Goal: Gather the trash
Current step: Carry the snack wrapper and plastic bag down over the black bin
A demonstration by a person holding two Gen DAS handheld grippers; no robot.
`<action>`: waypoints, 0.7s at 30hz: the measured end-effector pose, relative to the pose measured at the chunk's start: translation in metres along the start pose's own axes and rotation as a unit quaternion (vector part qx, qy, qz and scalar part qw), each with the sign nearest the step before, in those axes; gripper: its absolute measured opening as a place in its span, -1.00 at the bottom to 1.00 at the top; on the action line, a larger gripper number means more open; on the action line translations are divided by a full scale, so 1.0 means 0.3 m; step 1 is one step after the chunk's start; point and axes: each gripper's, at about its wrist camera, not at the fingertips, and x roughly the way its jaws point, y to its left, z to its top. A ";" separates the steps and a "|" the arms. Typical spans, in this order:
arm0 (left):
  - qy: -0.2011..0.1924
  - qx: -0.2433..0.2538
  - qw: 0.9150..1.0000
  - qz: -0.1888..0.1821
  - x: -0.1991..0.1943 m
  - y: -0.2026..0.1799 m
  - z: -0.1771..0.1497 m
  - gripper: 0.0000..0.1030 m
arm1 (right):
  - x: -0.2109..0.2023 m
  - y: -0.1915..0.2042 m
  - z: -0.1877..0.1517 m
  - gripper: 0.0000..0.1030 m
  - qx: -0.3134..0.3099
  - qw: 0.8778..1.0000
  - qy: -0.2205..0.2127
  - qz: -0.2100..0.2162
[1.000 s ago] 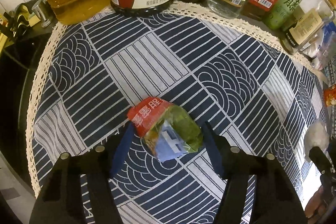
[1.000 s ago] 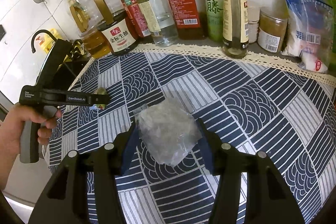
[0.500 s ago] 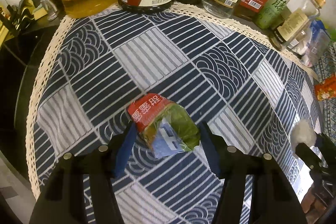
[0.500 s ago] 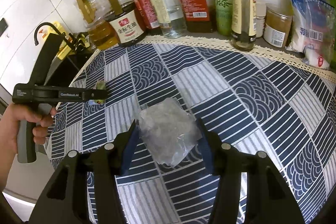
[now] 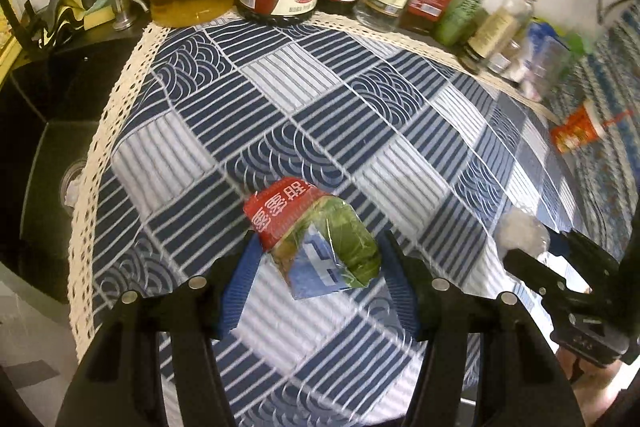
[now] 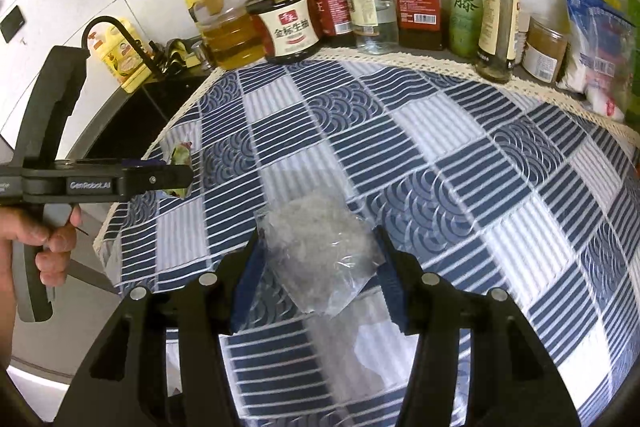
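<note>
A crumpled red, green and blue snack wrapper (image 5: pixel 288 215) hangs above the blue patterned tablecloth (image 5: pixel 320 87), and my left gripper (image 5: pixel 319 251) is shut on it. My right gripper (image 6: pixel 318 247) is shut on a crumpled clear plastic bag (image 6: pixel 316 223), also off the cloth. In the right wrist view the left gripper (image 6: pixel 176 179) shows at the left edge in a person's hand (image 6: pixel 52 247), with the wrapper (image 6: pixel 180 153) poking out of it. In the left wrist view the right gripper (image 5: pixel 520 259) sits at the lower right with the plastic bag (image 5: pixel 520 233).
A row of oil and sauce bottles (image 6: pixel 292 23) lines the back of the cloth. A dark sink (image 5: pixel 48 147) lies left of the lace edge. An orange-red packet (image 5: pixel 576 133) lies at the right, and food bags (image 6: pixel 600 43) stand at the back right.
Both grippers have drawn back from the bottles with their loads; the left one has also risen, so more of the cloth and the sink show. The left jaws narrowed slightly on the wrapper.
</note>
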 end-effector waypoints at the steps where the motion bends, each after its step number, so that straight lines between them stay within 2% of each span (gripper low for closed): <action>1: 0.000 0.008 1.000 -0.010 -0.023 0.008 -0.023 0.13 | -0.009 0.017 -0.012 0.04 0.004 1.000 -0.001 -0.001; 13: -0.019 0.082 0.994 -0.070 -0.234 0.103 -0.225 0.13 | -0.150 0.314 -0.165 0.04 0.044 0.997 -0.032 -0.058; 21: -0.014 0.115 0.988 -0.103 -0.304 0.181 -0.367 0.13 | -0.181 0.514 -0.298 0.04 0.059 0.995 -0.034 -0.077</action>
